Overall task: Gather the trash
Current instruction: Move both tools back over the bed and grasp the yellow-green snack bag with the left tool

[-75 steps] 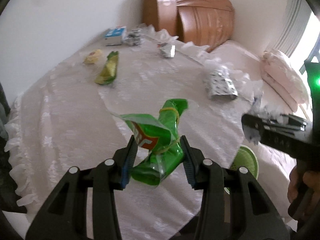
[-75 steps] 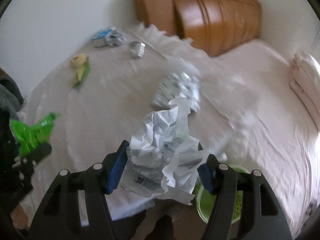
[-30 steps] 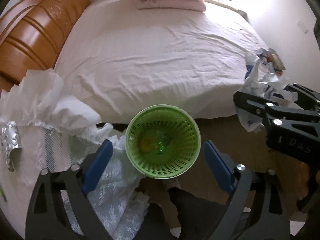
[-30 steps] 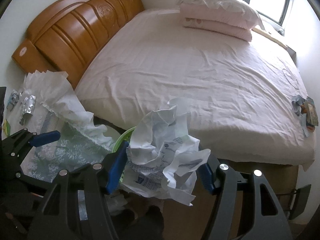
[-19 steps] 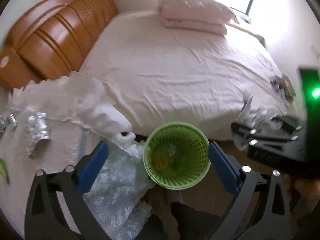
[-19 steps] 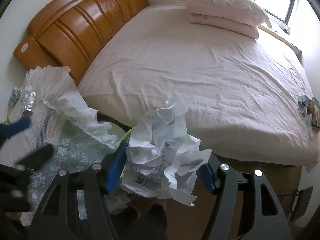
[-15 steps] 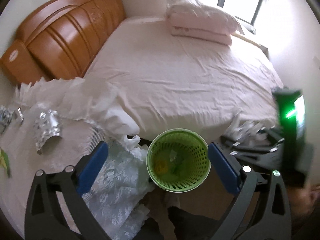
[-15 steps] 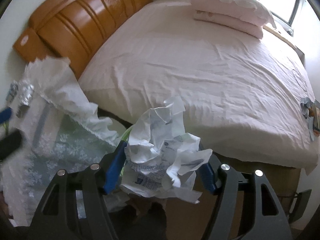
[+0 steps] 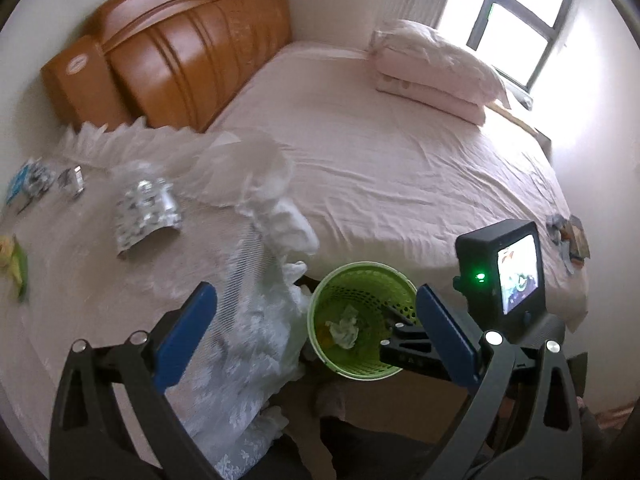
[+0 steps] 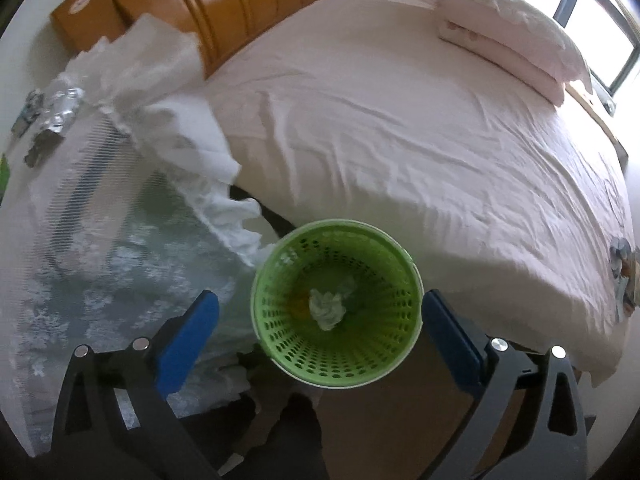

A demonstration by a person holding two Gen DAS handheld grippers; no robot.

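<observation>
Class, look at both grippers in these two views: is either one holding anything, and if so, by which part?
Nothing is held. The left gripper and right gripper are both open and empty; the crumpled paper lies inside the green basket.

Your right tool (image 10: 318,322) no longer grips the crumpled paper (image 10: 328,307): 0.5 s ago it was still clamped between the blue pads, now the jaws are spread wide and empty, and the paper lies at the bottom of the green basket (image 10: 400,354). Your right wrist view now looks straight down into the basket, which sits between the pads.

Your left tool (image 9: 316,334) let go of the green wrapper between 2.5 s and 1.0 s ago; it is spread wide and empty now. Its view has swung up since 1.0 s ago, bringing the worktop (image 9: 80,272) with its foil wrapper (image 9: 146,210) and the window (image 9: 520,20) into frame.
</observation>
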